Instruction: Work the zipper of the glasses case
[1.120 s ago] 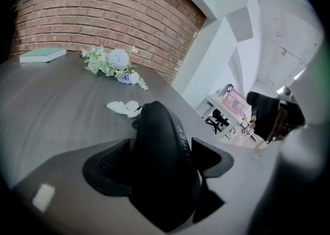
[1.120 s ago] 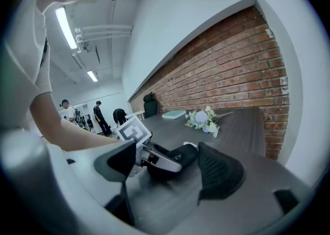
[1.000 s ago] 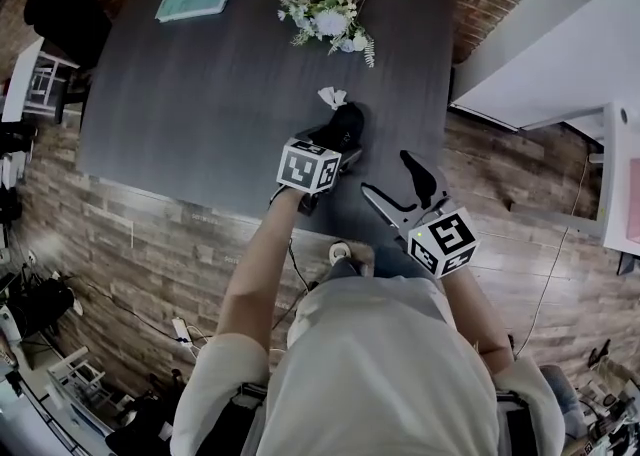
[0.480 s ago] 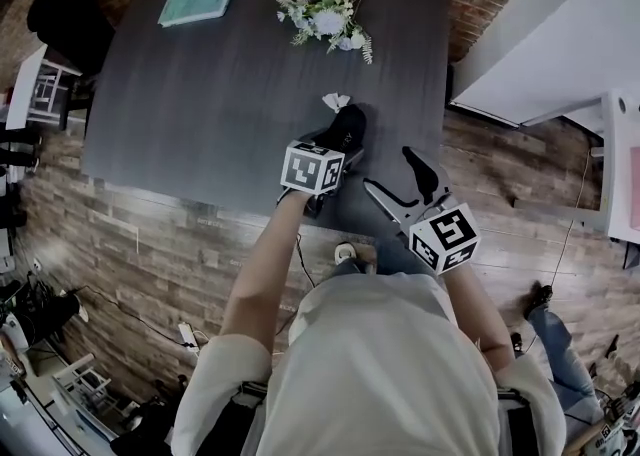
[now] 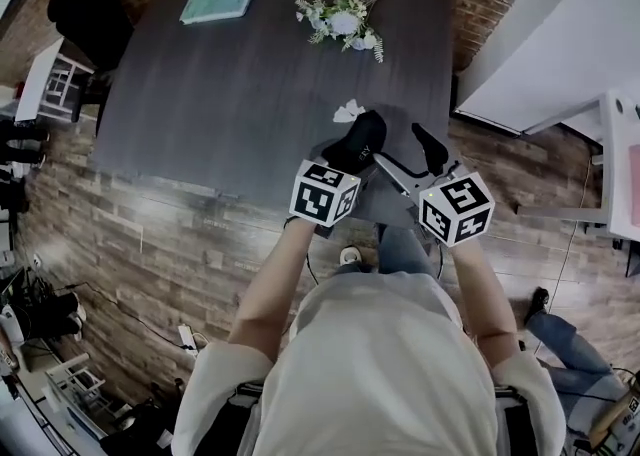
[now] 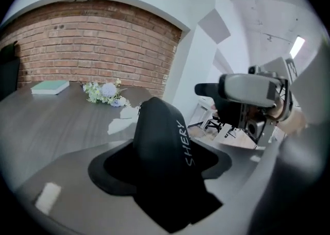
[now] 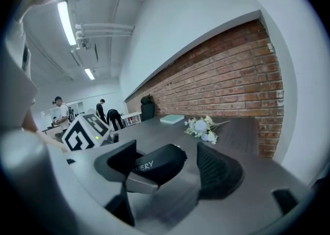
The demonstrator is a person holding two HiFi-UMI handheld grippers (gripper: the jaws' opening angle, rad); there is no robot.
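The dark bench [image 5: 220, 94] fills the upper part of the head view, with a brick wall along its far edge and plank flooring around it. The person stands at the near edge, a gripper in each hand.

The left gripper [image 6: 160, 164] reaches in over the near edge, right of its middle. Its fingers [image 6: 105, 169] have just been closing a little and now stand wide – clamped on the case, one black pad on each side of it. The right gripper [image 7: 167, 169] sits just beside it, nearer the near right corner. Its fingers [image 7: 220, 173] are spread wide and hold nothing. One end of the case pokes into the gap close to the left-hand finger, while the ribbed right-hand one stands apart from it.

A bunch of pale flowers [image 5: 345, 21] lies by the far edge, right of centre. A teal book [image 5: 218, 0] lies flat near the far left corner.

The case [image 5: 362, 139] is black and rounded, with white lettering reading SHERY along its side. It sits over the near right part of the bench, a little in from the near edge – end-on to the left gripper.

A small crumpled white paper [image 5: 348, 111] lies just beyond the case, toward the flowers.
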